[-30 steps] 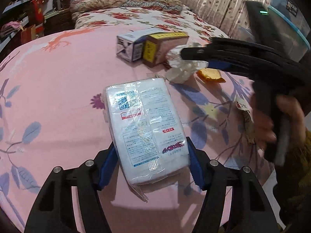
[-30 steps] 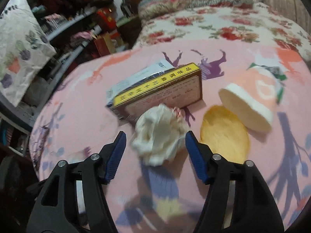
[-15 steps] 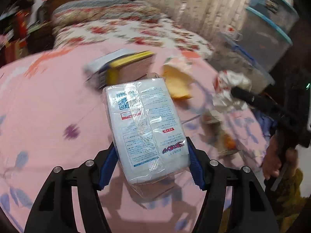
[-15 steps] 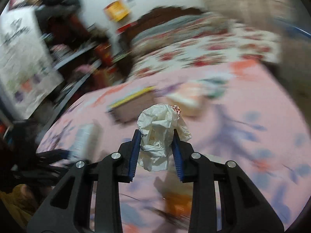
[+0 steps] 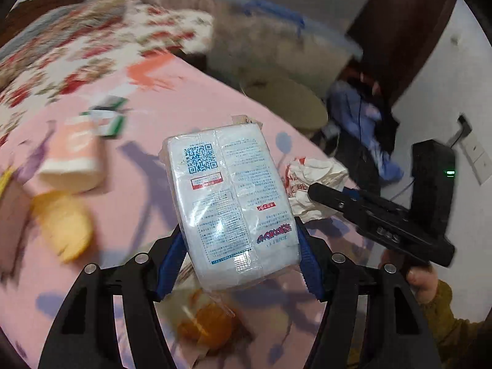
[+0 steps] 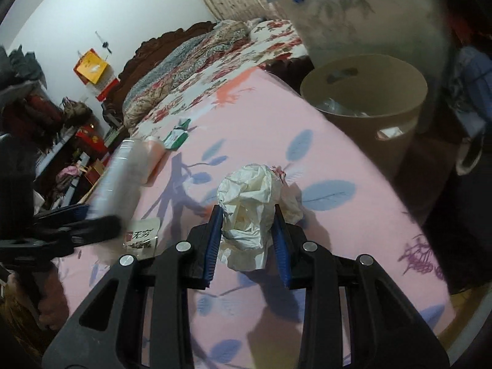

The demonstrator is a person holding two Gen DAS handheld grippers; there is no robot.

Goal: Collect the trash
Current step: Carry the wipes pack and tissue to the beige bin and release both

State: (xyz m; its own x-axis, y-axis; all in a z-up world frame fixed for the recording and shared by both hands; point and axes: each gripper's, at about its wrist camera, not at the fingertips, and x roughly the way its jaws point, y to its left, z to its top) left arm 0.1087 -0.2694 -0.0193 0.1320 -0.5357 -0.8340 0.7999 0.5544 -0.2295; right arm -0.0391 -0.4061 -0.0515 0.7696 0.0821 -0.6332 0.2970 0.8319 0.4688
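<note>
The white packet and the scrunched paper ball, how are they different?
The white packet is flat, smooth and printed with text and a QR code; the paper ball is crumpled and mostly plain. The packet sits in the left gripper, the ball in the right gripper. Both are whitish and clamped between blue pads above the pink cloth.
</note>
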